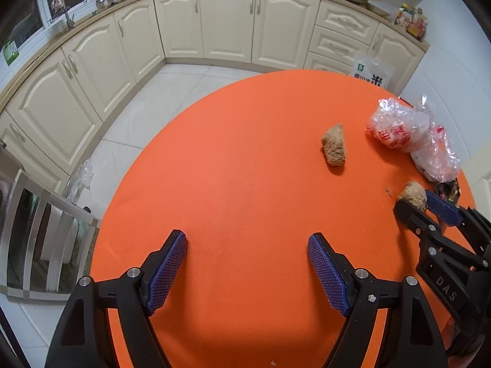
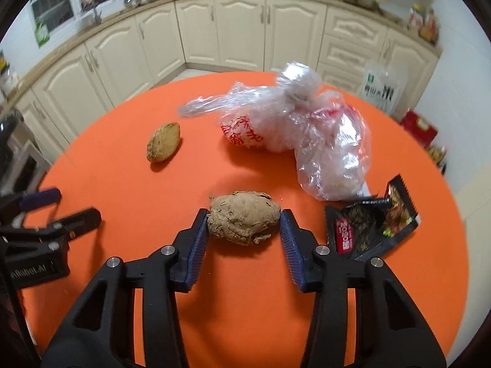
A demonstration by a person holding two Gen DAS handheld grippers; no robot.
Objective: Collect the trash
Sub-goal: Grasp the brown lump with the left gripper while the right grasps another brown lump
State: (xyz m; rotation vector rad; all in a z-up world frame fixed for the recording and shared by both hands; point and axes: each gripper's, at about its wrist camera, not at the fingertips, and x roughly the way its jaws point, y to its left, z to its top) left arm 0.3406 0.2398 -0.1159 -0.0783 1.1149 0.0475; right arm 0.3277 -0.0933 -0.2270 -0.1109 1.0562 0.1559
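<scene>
On the surface (image 2: 122,184), a lump (image 2: 244,217) sits at centre of the right wrist view, between the right gripper (image 2: 244,224) fingers (image 2: 196,245). A second lump (image 2: 163,142) lies upper left of it, a plastic bag (image 2: 307,135) upper right, a torn wrapper (image 2: 371,224) right. The left gripper (image 2: 58,211) enters at the left edge.

Cream cabinets (image 1: 227,21), pale tiled floor (image 1: 147,116), window (image 2: 55,3)

Left gripper (image 1: 247,271) hangs wide open, pointing steeply down; right gripper (image 2: 244,239) is closed on a lump.
</scene>
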